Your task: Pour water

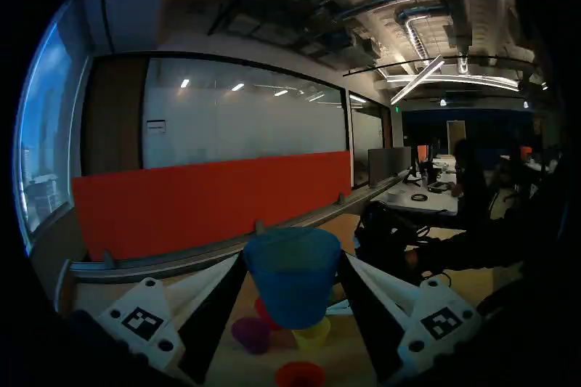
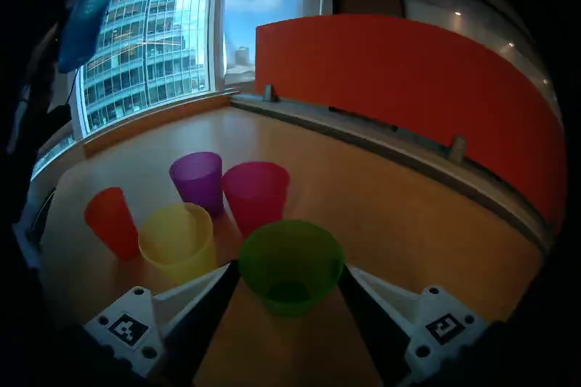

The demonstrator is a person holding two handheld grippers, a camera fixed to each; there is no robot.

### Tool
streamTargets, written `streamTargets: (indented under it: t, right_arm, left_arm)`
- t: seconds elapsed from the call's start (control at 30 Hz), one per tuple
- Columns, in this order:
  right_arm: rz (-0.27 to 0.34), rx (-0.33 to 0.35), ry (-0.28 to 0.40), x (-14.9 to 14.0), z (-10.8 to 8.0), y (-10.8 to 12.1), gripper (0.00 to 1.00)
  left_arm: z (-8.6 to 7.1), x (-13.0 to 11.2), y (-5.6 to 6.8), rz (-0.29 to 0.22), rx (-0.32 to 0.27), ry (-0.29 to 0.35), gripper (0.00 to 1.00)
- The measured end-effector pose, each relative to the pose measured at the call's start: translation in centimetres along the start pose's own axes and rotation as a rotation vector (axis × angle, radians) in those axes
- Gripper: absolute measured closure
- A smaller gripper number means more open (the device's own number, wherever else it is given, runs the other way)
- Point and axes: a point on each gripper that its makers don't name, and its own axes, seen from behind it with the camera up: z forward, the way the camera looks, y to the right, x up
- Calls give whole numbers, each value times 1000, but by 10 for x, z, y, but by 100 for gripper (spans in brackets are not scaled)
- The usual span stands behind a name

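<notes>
The left gripper (image 1: pixel 293 274) has two white fingers (image 1: pixel 185 296) lined black inside. Each carries a square black-and-white marker (image 1: pixel 141 322) ringed by dark screws, at 7 and 5 o'clock. The right gripper (image 2: pixel 290 274) looks the same.

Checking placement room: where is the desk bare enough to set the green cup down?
Bare desk lies right of the pink cup and green cup, out to the rail below the orange partition, and behind the purple cup toward the window. Crowded on the left: purple, pink, yellow cup and orange cup stand close together.
</notes>
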Motion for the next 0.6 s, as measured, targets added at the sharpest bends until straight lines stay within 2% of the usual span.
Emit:
streamTargets:
  t: [0.13, 0.4, 0.6]
  right_arm:
    - [-10, -8, 2, 0, 3, 2, 8]
    - [-11, -5, 20, 6, 0, -1, 10]
    - [-19, -1, 47, 19, -14, -2, 10]
  left_arm:
    - [-1, -1, 0, -1, -1, -2, 13]
    - [-3, -3, 1, 0, -2, -6, 13]
    - [-2, -1, 0, -1, 2, -6, 13]
